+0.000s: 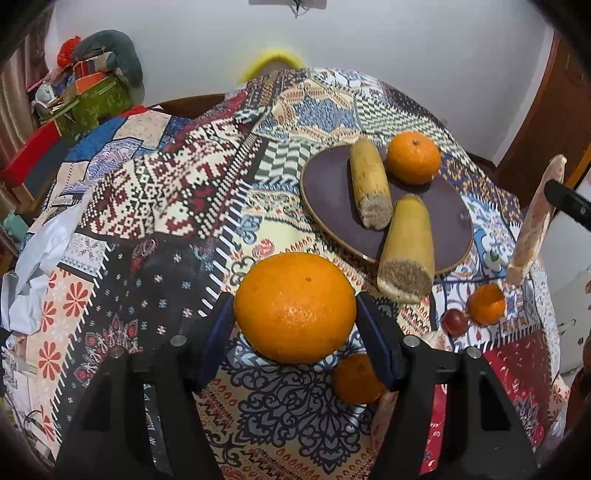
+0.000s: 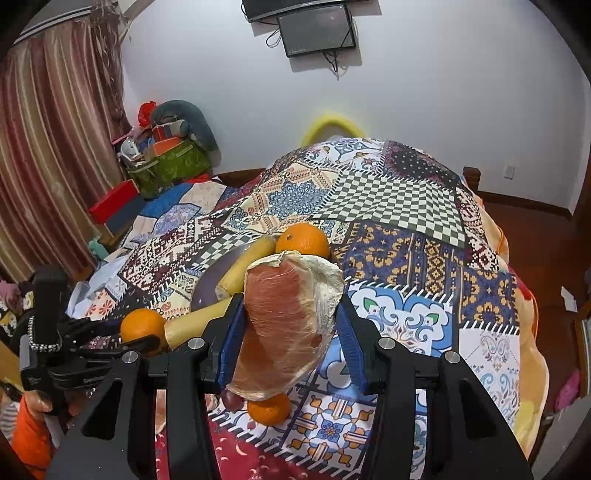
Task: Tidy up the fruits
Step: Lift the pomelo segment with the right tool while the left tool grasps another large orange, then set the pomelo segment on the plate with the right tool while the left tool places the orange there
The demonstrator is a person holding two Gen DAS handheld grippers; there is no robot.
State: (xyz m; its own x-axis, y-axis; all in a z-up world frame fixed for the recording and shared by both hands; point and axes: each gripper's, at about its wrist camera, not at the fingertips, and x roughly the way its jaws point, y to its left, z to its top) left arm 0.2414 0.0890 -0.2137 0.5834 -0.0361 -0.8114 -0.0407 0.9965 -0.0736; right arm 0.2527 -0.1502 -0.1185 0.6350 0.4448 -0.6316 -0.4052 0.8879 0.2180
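Observation:
My left gripper [image 1: 295,314] is shut on a large orange [image 1: 295,306], held above the patchwork cloth in front of a dark round plate [image 1: 332,184]. The plate holds two yellow banana halves [image 1: 369,181] [image 1: 406,243] and another orange [image 1: 413,157]. My right gripper [image 2: 291,332] is shut on a plastic-wrapped pink grapefruit wedge [image 2: 284,328], lifted above the cloth; the wedge also shows at the right of the left wrist view [image 1: 535,218]. Small oranges [image 1: 356,378] [image 1: 487,304] and a red fruit [image 1: 455,321] lie on the cloth.
The patchwork cloth [image 1: 147,206] covers a rounded table. A cluttered pile of boxes and bags [image 1: 88,92] stands at the far left, with curtains [image 2: 48,147] behind. A wall screen [image 2: 317,33] hangs above. The left gripper appears at the left of the right wrist view [image 2: 74,350].

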